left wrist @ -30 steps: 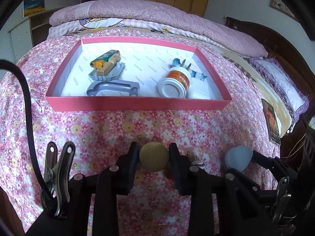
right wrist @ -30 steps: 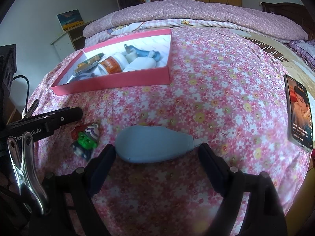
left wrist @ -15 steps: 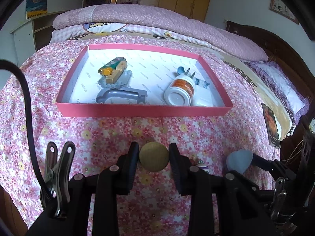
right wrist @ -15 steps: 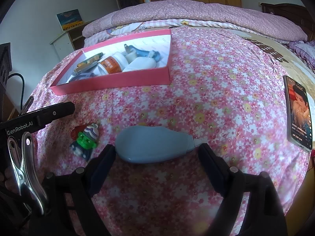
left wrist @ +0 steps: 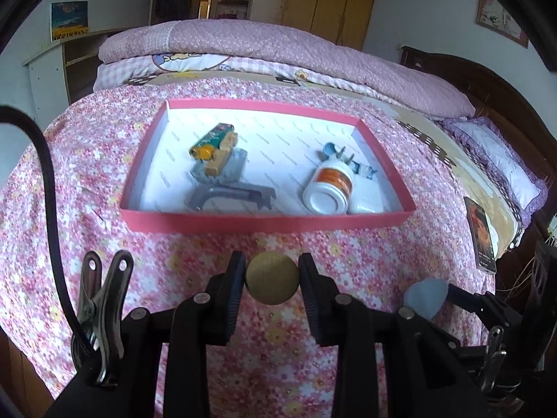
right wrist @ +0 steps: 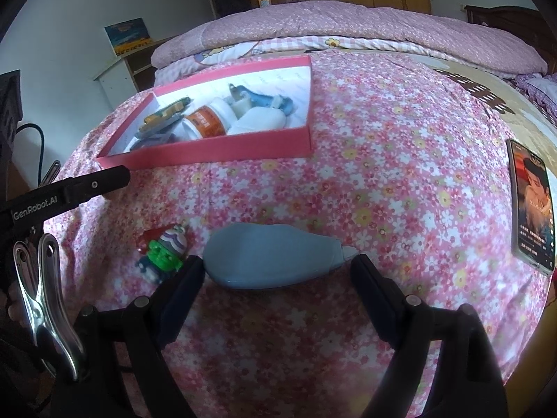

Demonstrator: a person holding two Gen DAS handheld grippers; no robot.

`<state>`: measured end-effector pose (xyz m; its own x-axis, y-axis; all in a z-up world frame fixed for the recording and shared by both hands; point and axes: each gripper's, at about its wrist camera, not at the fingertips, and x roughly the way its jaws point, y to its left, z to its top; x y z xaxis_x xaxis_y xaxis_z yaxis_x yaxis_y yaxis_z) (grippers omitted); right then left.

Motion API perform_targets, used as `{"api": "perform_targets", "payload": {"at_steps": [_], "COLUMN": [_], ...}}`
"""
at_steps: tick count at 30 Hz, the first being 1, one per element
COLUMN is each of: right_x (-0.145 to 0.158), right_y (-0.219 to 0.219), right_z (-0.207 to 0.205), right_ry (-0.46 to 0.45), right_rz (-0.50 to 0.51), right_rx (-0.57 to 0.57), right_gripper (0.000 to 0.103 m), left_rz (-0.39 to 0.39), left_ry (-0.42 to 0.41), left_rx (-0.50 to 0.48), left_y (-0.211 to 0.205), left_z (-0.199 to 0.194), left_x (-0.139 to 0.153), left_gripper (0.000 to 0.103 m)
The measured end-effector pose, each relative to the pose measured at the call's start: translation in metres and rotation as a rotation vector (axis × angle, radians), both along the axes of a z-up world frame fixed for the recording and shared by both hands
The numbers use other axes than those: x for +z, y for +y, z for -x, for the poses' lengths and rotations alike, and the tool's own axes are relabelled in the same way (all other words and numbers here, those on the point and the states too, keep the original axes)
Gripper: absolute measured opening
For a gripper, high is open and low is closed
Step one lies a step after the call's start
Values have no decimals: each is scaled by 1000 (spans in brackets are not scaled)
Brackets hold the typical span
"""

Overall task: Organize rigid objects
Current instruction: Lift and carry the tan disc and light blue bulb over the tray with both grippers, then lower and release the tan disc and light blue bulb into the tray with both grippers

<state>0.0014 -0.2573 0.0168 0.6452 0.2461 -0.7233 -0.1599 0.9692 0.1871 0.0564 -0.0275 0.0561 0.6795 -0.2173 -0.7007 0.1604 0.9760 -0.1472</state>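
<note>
A pink shallow box lies on the flowered bedspread, holding a white bottle with an orange label, a green and yellow toy and grey and blue pieces. My left gripper is shut on a dull gold ball, a little short of the box's near wall. My right gripper spans a pale blue teardrop-shaped dispenser lengthwise, with a pad against each end, low over the sheet. The same dispenser shows at the right of the left wrist view. A small green toy figure lies beside the right gripper's left finger.
A phone lies face up near the bed's right edge. Folded quilts are stacked behind the box. A dark wooden headboard stands at the right, and white shelves at the left. One finger of the left gripper crosses the left of the right wrist view.
The left gripper, still holding the ball, has drifted slightly up and back, so the box sits lower and smaller in its view. The right gripper and the blue dispenser have not moved.
</note>
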Motion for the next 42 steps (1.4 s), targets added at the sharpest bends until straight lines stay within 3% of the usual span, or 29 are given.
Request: {"api": "perform_targets", "payload": {"at_steps": [14,25,32,42], "right_x": [15,27,44,61], "right_y": [4,9,12,21], "right_z": [-14,-29,-48,-83], "right_ry": [-21,-36,-68,-96], "right_rz": [2,0,7,-13], "right_rx": [15,24,35,51], "right_gripper": [87,87,87,87], "left_rz": [-6,2,25,-28], "left_ry": [-64,-63,-40,-35], "left_rx": [46,44,21,2], "left_y": [16,16,5,-12], "left_z": [-34,-65,-78,-91], "left_x": [23,29,24,10], "left_gripper": [33,33,33,33]}}
